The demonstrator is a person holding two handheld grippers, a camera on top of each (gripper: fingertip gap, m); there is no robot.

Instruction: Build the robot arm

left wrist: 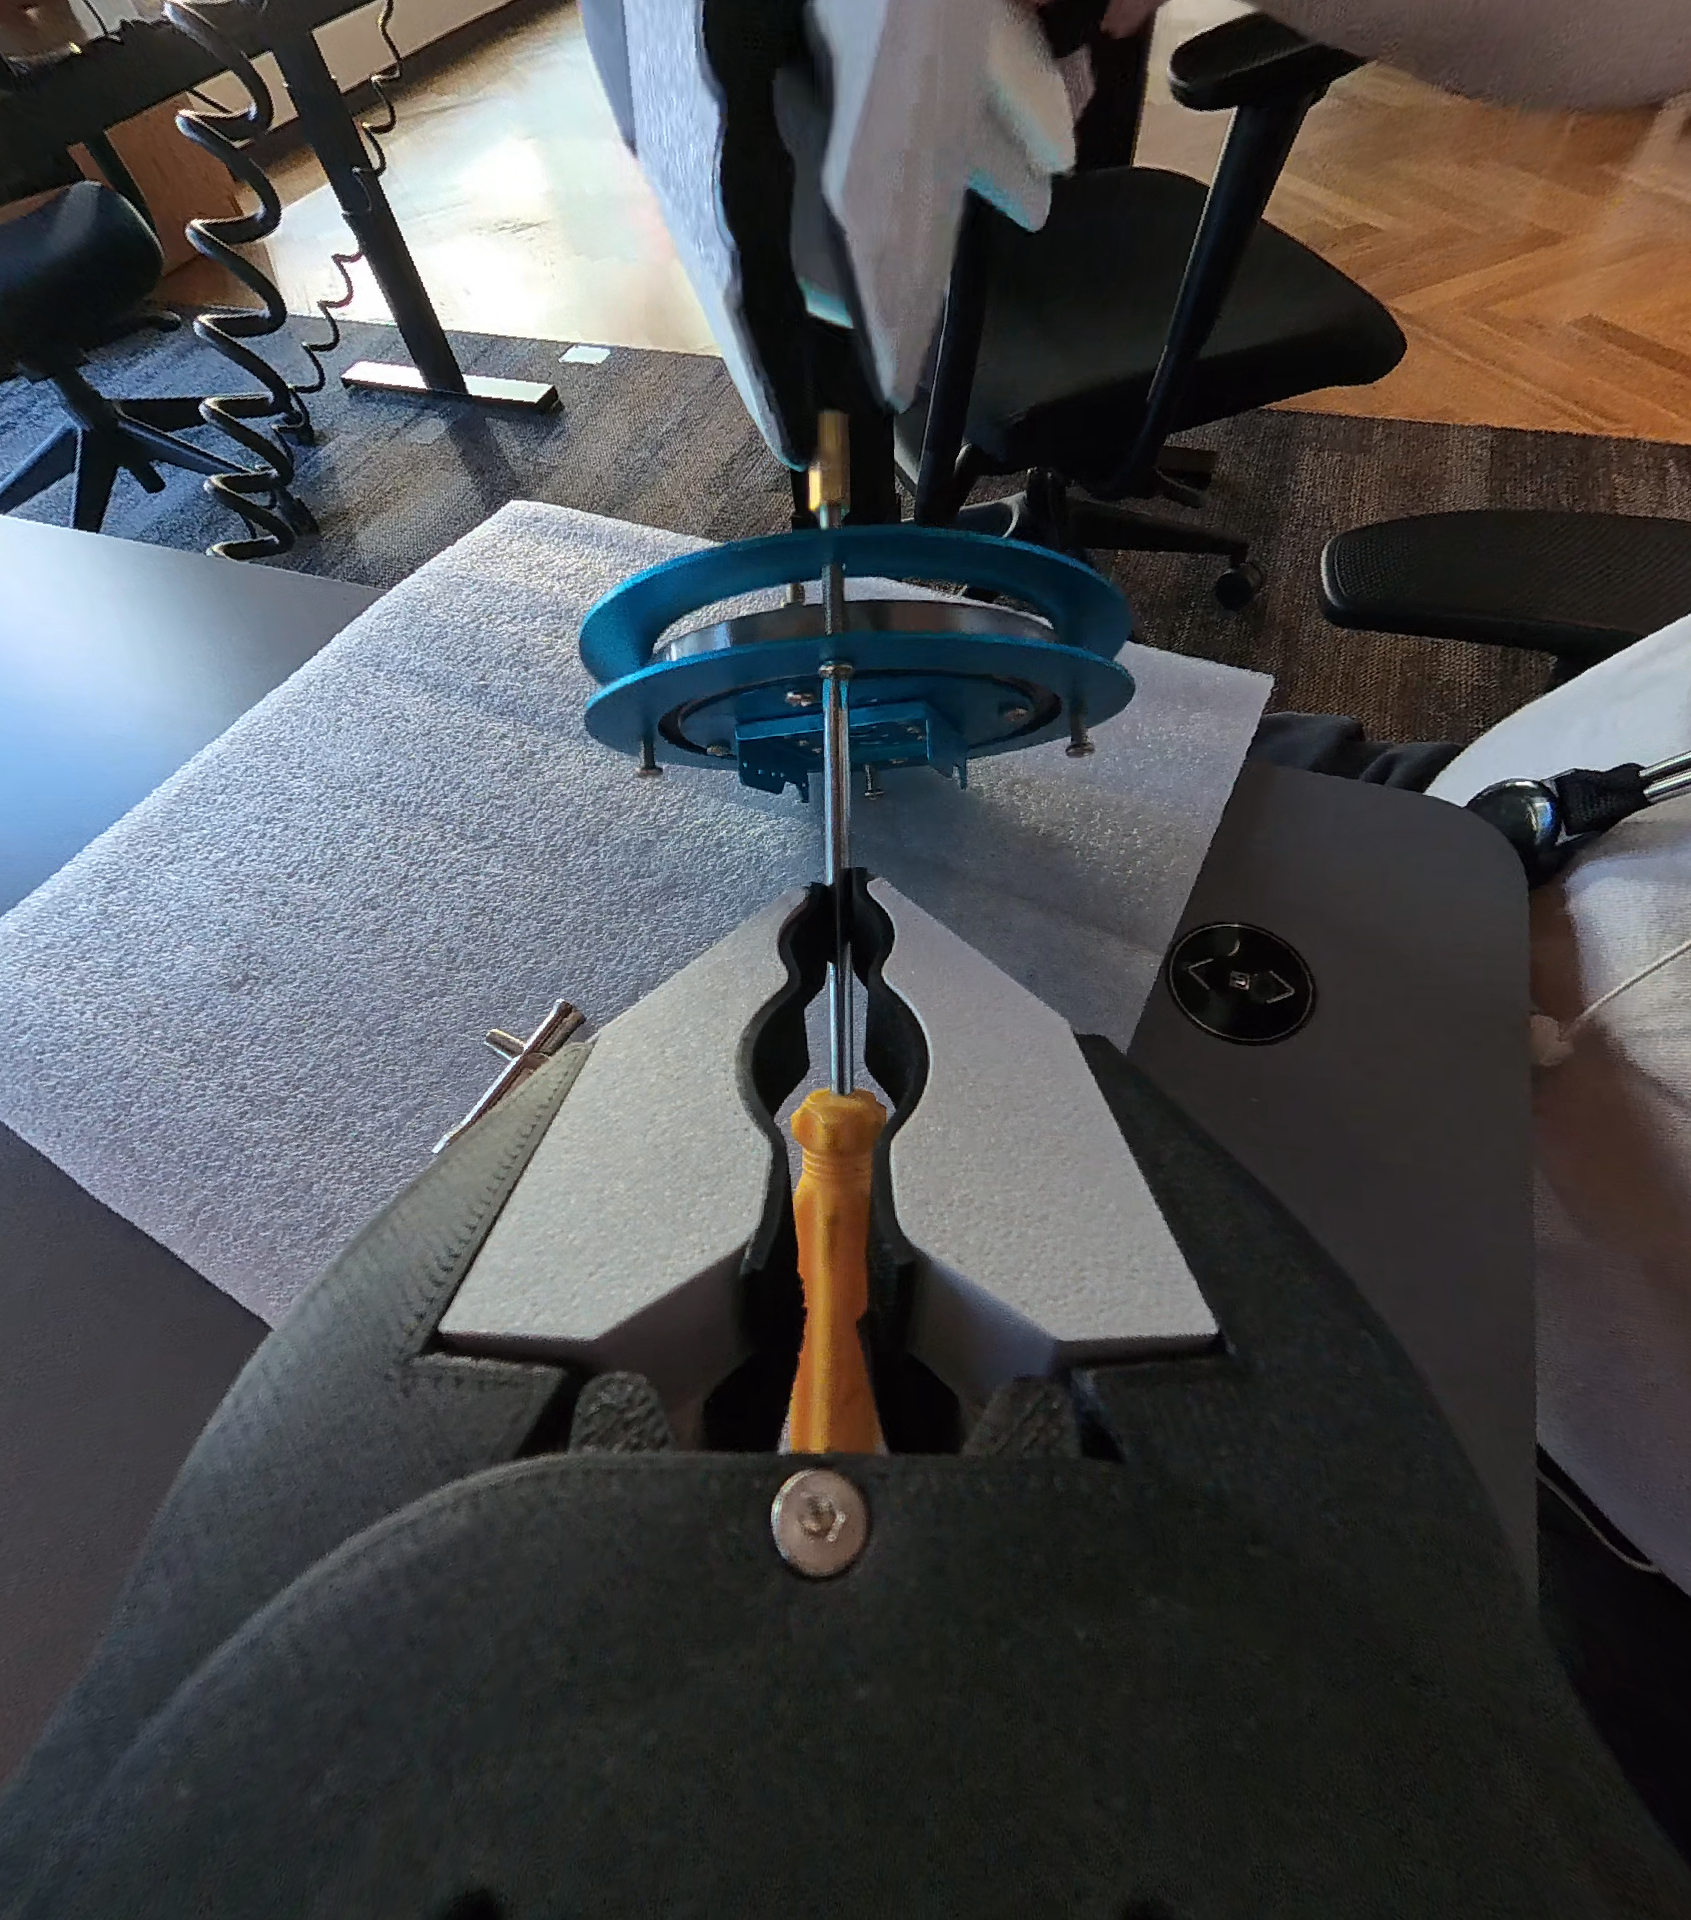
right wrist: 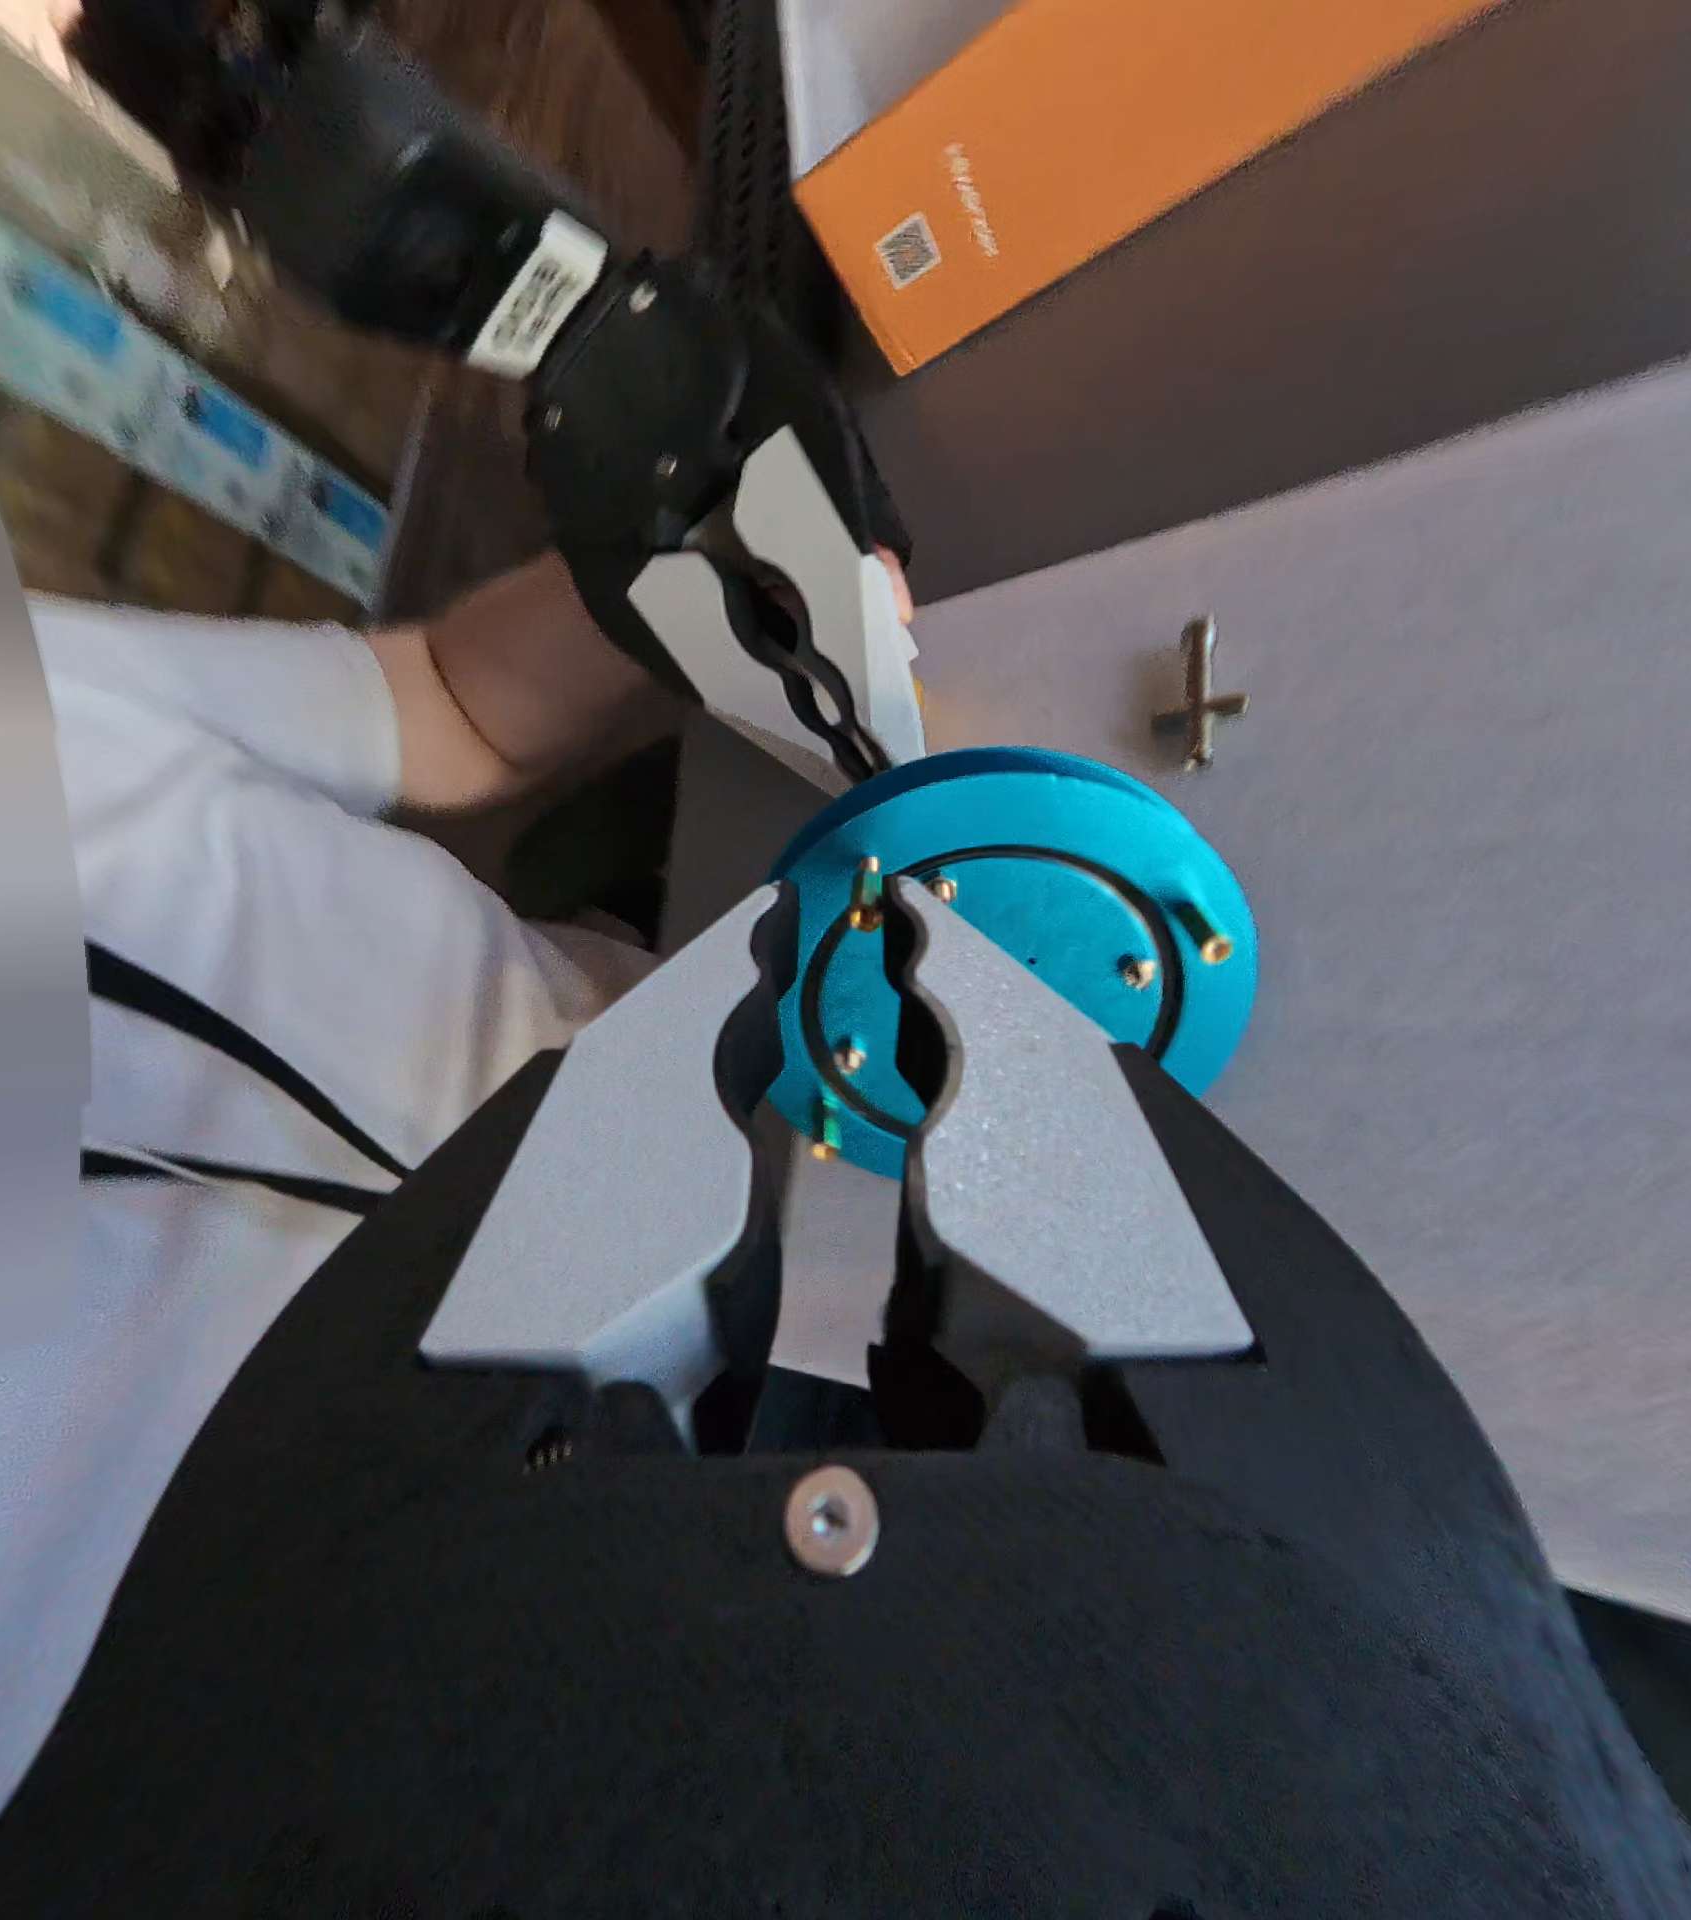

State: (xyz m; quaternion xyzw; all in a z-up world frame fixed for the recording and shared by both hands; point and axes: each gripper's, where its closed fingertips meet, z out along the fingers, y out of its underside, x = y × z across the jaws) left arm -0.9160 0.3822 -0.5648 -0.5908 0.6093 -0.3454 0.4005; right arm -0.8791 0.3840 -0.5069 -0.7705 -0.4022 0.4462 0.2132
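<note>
The left gripper (left wrist: 839, 894) is clamped on an orange-handled screwdriver (left wrist: 828, 1257), its shaft reaching a screw on the near rim of a blue disc assembly (left wrist: 856, 665) held above a white foam sheet (left wrist: 321, 831); the right gripper (right wrist: 836, 894) is closed on a brass standoff (right wrist: 864, 891) on the assembly's other face; a small metal cross-shaped tool (right wrist: 1198, 707) lies on the foam near the assembly; the sheet covers a dark desk (left wrist: 93, 644), an orange box (right wrist: 1080, 177) at its far side; beyond stand black office chairs (left wrist: 1163, 312) on grey carpet and herringbone wood flooring (left wrist: 1547, 260).
</note>
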